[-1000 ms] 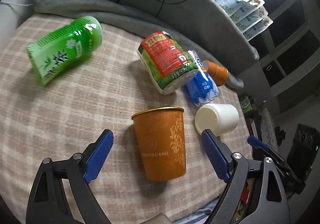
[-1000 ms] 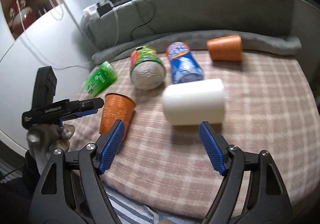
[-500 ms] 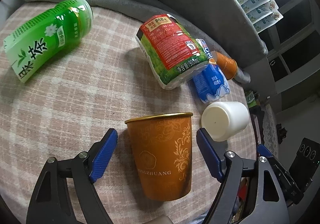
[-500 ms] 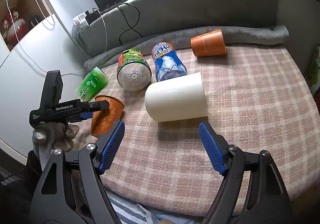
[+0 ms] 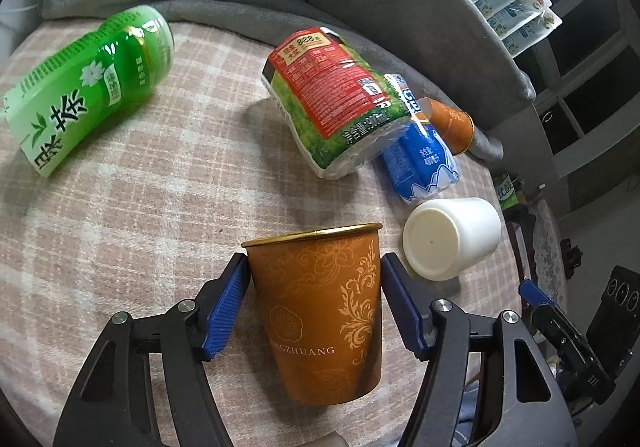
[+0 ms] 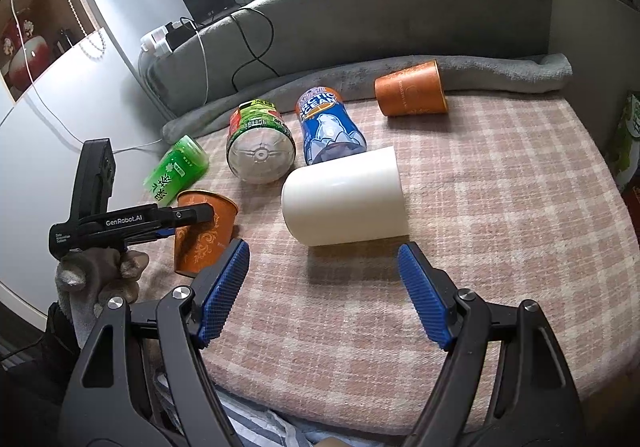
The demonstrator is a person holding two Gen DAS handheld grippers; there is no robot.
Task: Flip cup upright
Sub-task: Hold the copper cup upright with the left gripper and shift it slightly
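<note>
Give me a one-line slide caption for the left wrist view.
Left gripper closed on an upright orange cup, white cup lying on its side to its right, bottles behind.

The blue bottle [image 5: 420, 163] lies half hidden behind the red-labelled bottle [image 5: 340, 107]; its cap end perhaps faces away, unseen.

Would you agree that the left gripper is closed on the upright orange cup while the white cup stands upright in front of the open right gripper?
Not quite: the white cup lies on its side, as the right wrist view shows. The rest holds: the left gripper is closed on the upright orange cup, and the right gripper is open.
</note>
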